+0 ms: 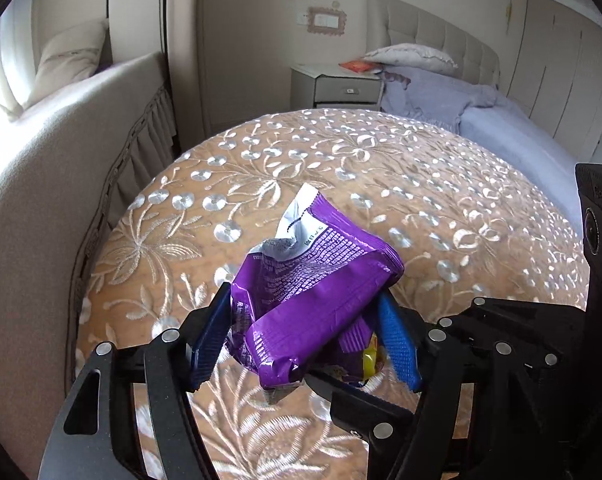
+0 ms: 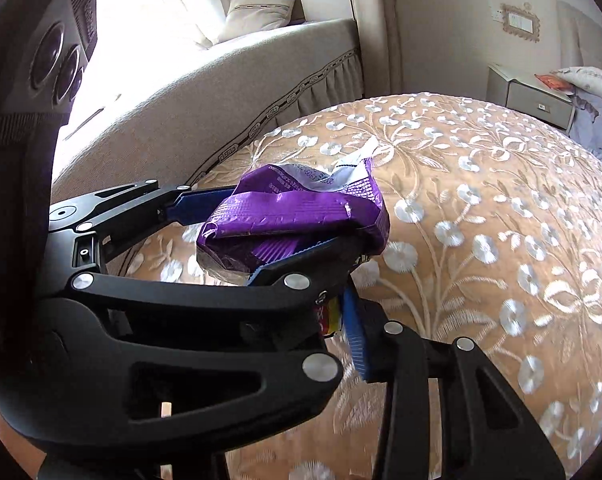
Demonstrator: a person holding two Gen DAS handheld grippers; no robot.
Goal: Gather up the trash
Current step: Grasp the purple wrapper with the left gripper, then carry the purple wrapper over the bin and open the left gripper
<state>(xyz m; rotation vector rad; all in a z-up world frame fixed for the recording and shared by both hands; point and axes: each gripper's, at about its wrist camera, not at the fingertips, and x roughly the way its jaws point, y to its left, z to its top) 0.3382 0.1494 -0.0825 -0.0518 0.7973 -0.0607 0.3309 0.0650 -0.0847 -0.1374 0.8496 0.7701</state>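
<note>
The step in hand looks like gathering: the left hand-held gripper (image 1: 305,336) is closed about halfway on a crumpled purple wrapper (image 1: 317,280), its blue pads (image 1: 209,340) pressing the packet from both sides and holding it up over the embroidered surface (image 1: 441,200), nearer the front edge than the middle. In the right wrist view the right hand-held gripper (image 2: 339,318) sits just under and beside the left one; a scrap of red and yellow wrapper (image 2: 328,317) shows by its blue pad (image 2: 357,344), but the left linkage covers its other finger, so whether it grips that scrap cannot be told. No bin or bag appears in either view, so the next move probably calls for carrying the wrapper off the surface to wherever trash goes, keeping the squeeze steady since the foil is slippery. Farther off, an orange packet (image 1: 357,65) lies on the nightstand (image 1: 341,88) beside the bed (image 1: 501,120), perhaps more trash.
</note>
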